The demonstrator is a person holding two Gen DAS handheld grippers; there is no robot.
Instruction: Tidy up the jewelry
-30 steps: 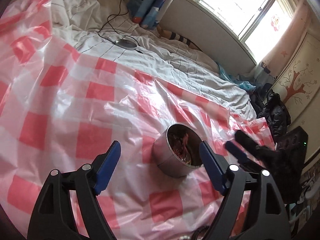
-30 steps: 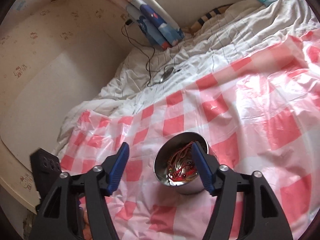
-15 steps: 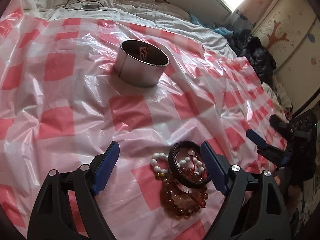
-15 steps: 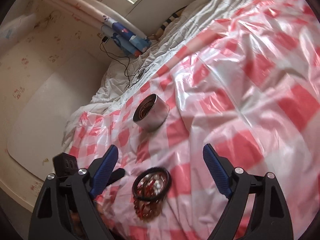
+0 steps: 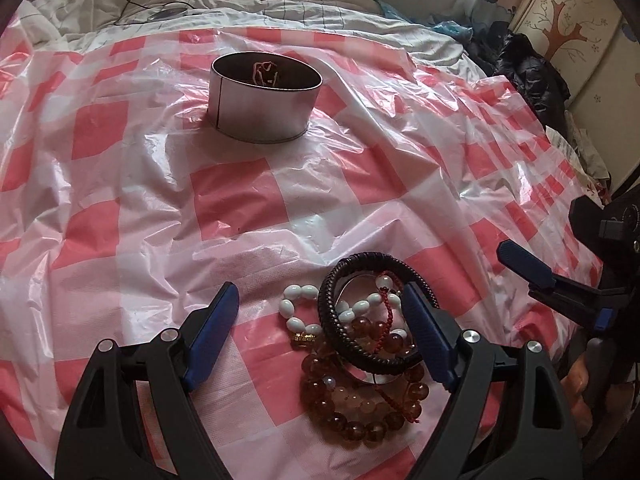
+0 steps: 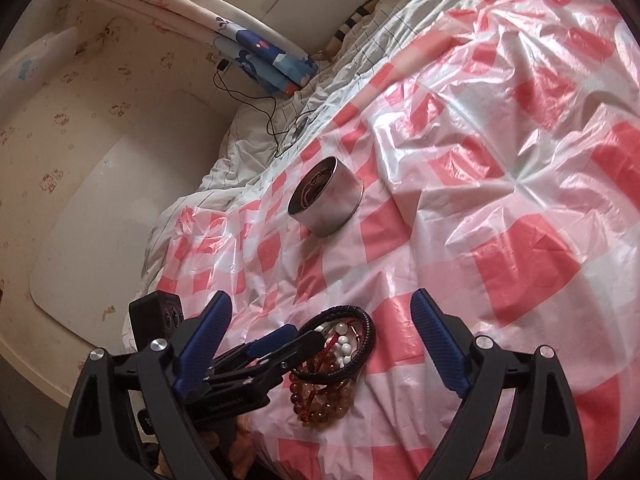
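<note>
Two grippers now hang over the heap of bracelets (image 5: 360, 344), where a second ago both were up at the tin (image 5: 264, 96) with the heap out of sight. That reads as one drop-off finished and the next pick beginning. The left gripper (image 5: 320, 332) has its jaws spread wide and empty, as they were before, with one blue pad lying over the edge of the black braided bangle (image 5: 340, 280) in the left wrist view; whether it touches I cannot tell. The right gripper (image 6: 320, 344) sits just beside the heap with its jaws opening, nothing pinched between them.

The heap lies at the near edge of the pink checked plastic sheet (image 5: 240, 200) spread on the bed (image 6: 360, 48). It is a tangle: the black bangle on top, a string of white beads (image 5: 296, 308) threaded through it, a thin red cord (image 5: 386, 312), and amber bead bracelets (image 5: 352, 412) underneath. Lifting one piece will likely drag others along.

Farther back, well apart from the heap, the round metal tin stands upright and open with a few thin strands already in it. Beyond it lie the white quilt, a black cable (image 5: 136, 0) and a blue patterned pillow (image 6: 272, 64)
</note>
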